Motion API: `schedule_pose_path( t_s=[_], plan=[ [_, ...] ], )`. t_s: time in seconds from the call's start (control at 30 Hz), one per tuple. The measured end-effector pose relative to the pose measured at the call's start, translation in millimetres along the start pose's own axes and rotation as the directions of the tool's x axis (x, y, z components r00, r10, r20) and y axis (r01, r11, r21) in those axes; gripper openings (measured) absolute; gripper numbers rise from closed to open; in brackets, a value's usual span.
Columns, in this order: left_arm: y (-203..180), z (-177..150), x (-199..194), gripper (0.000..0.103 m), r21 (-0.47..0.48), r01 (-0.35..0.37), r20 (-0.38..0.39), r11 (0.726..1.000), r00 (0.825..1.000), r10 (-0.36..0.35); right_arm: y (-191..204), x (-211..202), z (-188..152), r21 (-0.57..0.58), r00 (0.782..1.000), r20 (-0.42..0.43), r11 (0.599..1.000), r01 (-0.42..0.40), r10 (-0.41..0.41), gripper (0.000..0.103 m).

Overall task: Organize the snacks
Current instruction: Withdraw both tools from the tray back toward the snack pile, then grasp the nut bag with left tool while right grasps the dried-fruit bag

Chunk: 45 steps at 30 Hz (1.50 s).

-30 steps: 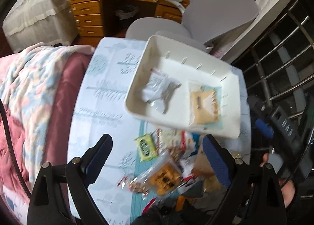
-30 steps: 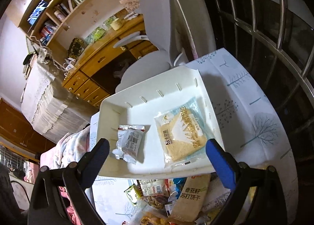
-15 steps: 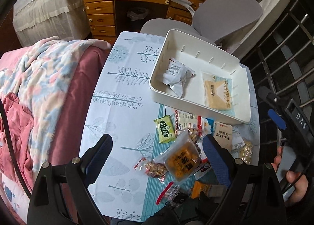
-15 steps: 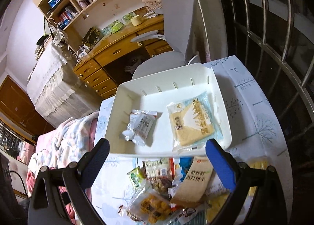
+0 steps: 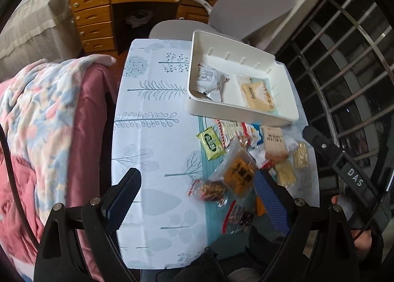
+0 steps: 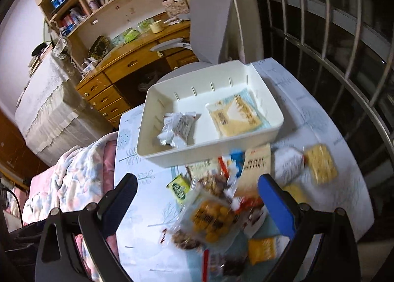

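Observation:
A white tray (image 5: 221,107) (image 6: 152,154) stands at the far right of the table and holds a silver-wrapped snack (image 5: 210,80) (image 6: 178,127) and a yellow cracker pack (image 5: 258,92) (image 6: 236,116). A pile of loose snacks lies in front of it: a green packet (image 5: 211,143) (image 6: 177,189), an orange-filled clear bag (image 5: 240,171) (image 6: 211,218), a beige cracker pack (image 5: 274,143) (image 6: 256,166). My left gripper (image 5: 197,198) is open and empty above the table's near side. My right gripper (image 6: 197,205) is open and empty above the pile.
The table carries a pale blue tree-print cloth (image 5: 147,134). A pink and floral blanket (image 5: 37,122) lies to its left. A grey office chair (image 5: 246,8) and a wooden desk (image 5: 103,11) stand behind it. Metal window bars (image 5: 344,60) run along the right.
Both grippers have drawn back and away from the tray, which now looks smaller and farther. More of the snack pile shows. Both stay open and empty.

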<state>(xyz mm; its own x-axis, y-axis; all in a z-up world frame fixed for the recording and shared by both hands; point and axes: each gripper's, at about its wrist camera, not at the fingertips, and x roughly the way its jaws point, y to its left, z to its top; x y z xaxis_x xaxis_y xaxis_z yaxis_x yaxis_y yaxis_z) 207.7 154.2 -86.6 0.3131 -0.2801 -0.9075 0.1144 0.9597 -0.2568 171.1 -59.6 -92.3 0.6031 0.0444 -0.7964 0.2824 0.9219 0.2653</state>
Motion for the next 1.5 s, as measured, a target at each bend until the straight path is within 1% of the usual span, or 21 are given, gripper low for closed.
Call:
schedule_pose_path(
  t_s=[0.1,0.23,0.4,0.53,0.7,0.87,1.0,1.17,1.27,1.37,1.4,1.5],
  plan=[
    [14.2,-5.2,-5.5,0.092,0.047,0.025,-0.008,0.999,1.0,-0.024,6.6,-7.0,-18.8,0.037,1.0,0.016,0.999,0.018,-0.019,0.099],
    [28.5,-8.0,-3.6,0.092,0.112,0.041,-0.047,0.993,0.998,-0.036,12.0,-15.8,-42.8,0.069,0.999,0.032,0.997,0.042,-0.044,0.099],
    [32.8,-15.9,3.2,0.092,0.217,0.067,-0.094,0.974,0.994,-0.048,12.3,-30.9,-71.3,0.065,0.994,0.067,0.995,0.082,-0.086,0.099],
    [26.8,-21.9,10.9,0.092,0.288,0.099,-0.131,0.952,0.989,-0.063,8.3,-41.0,-87.3,0.038,0.987,0.094,0.991,0.129,-0.132,0.099],
    [10.0,-29.7,25.0,0.092,0.363,0.129,-0.18,0.923,0.981,-0.067,5.1,-47.2,-105.5,-0.048,0.977,0.131,0.984,0.174,-0.167,0.099],
    [-9.3,-36.7,40.6,0.092,0.418,0.13,-0.227,0.899,0.973,-0.035,-1.4,-42.2,-120.8,-0.11,0.979,0.124,0.978,0.175,-0.161,0.099],
    [-26.2,-40.0,58.6,0.092,0.453,0.123,-0.267,0.883,0.964,0.003,-9.8,-31.3,-133.5,-0.17,0.981,0.094,0.968,0.185,-0.171,0.099],
    [-47.5,-43.5,86.5,0.092,0.483,0.11,-0.319,0.868,0.946,0.058,-26.8,-15.1,-147.1,-0.183,0.988,0.02,0.971,0.152,-0.15,0.099],
    [-61.5,-47.2,110.4,0.092,0.498,0.102,-0.363,0.861,0.926,0.1,-36.8,-2.4,-155.2,-0.186,0.989,-0.041,0.974,0.13,-0.14,0.099],
    [-70.3,-49.6,131.5,0.092,0.495,0.097,-0.401,0.863,0.907,0.128,-42.1,10.3,-161.9,-0.187,0.989,-0.094,0.978,0.092,-0.112,0.099],
    [-73.4,-49.8,141.9,0.092,0.493,0.083,-0.412,0.866,0.899,0.148,-43.3,15.8,-164.0,-0.188,0.988,-0.116,0.979,0.079,-0.102,0.099],
    [-77.8,-49.8,163.9,0.092,0.487,0.046,-0.429,0.872,0.882,0.193,-45.3,32.7,-168.3,-0.202,0.982,-0.168,0.978,0.047,-0.082,0.097]
  ],
)
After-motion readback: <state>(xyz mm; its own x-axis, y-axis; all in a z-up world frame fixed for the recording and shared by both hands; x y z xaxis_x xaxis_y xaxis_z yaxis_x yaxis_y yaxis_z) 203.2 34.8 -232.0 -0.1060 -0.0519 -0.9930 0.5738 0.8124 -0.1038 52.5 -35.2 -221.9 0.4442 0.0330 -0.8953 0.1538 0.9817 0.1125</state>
